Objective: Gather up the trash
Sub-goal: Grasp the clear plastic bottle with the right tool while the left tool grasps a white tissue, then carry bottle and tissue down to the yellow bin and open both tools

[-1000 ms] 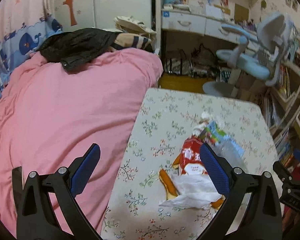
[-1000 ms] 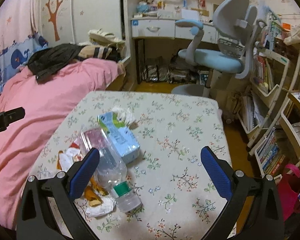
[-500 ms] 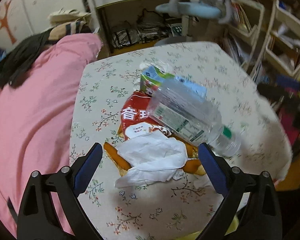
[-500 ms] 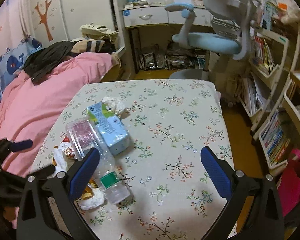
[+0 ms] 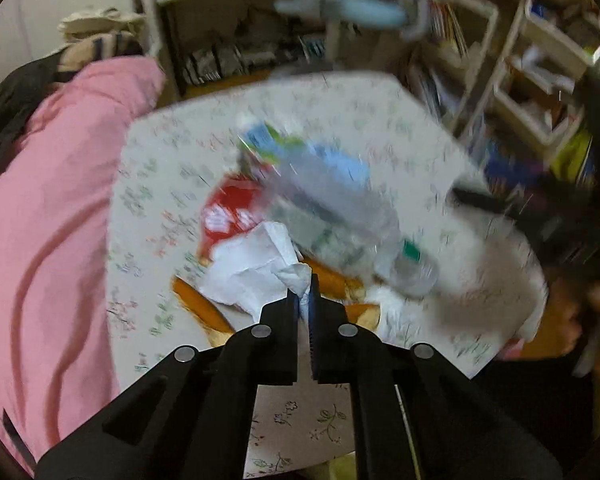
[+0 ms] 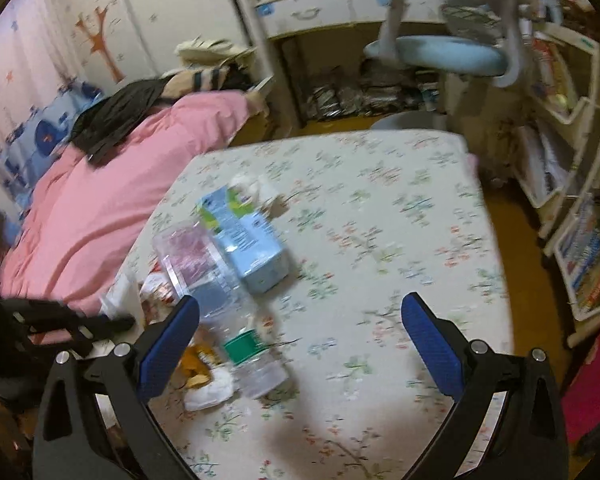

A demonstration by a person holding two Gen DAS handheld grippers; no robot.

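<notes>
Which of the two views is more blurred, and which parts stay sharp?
Left wrist view: heavy motion blur over the plastic bottle and table; only the left tool, shut on white tissue, is sharp. Right wrist view: milder blur; the open right tool is crisp.

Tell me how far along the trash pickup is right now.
Nothing looks collected yet. In hand: the left tool is shut on the white tissue at the pile's near edge. Left on the floral table: clear bottle, blue carton, red wrapper. The right tool is open and holds nothing.
</notes>
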